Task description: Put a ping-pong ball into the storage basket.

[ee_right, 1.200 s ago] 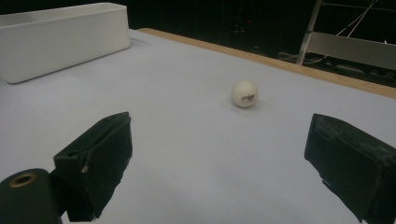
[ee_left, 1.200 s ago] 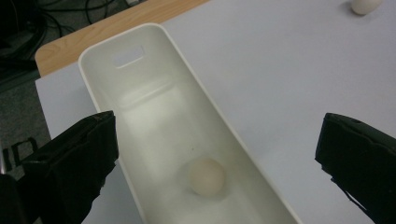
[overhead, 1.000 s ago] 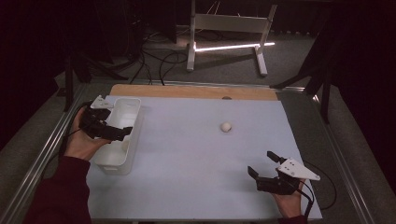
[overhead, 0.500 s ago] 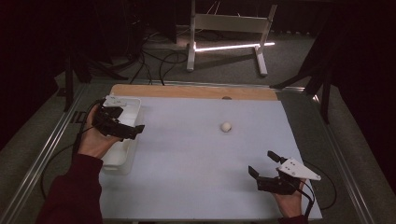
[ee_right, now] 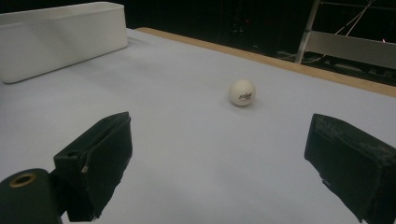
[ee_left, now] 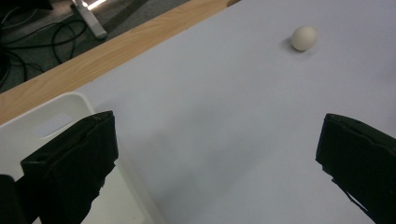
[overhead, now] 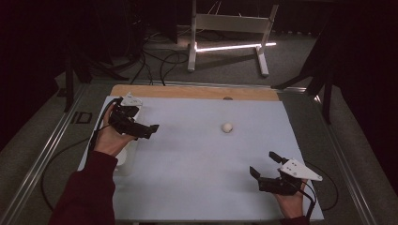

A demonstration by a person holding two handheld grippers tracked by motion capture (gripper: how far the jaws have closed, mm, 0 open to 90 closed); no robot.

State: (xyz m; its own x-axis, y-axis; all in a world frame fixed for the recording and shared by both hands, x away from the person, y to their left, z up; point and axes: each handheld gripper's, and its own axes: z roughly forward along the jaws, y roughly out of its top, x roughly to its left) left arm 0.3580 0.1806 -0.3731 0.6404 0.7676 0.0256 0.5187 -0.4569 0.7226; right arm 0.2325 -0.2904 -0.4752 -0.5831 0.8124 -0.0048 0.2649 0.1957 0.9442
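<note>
Left gripper, jaws spread wide and empty, is held above the white bin, aimed toward the ball.
The ball lies alone mid-table on the pale sheet, well apart from both grippers. It is best straddled squarely and closed on gently, since it would likely roll. The right gripper is likewise spread, near the front edge.

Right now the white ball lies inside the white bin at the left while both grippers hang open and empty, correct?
Not quite. The white ball lies on the bare table sheet, well apart from the white bin, as the high view shows. The rest holds: the left gripper and the right gripper are open and empty.
</note>
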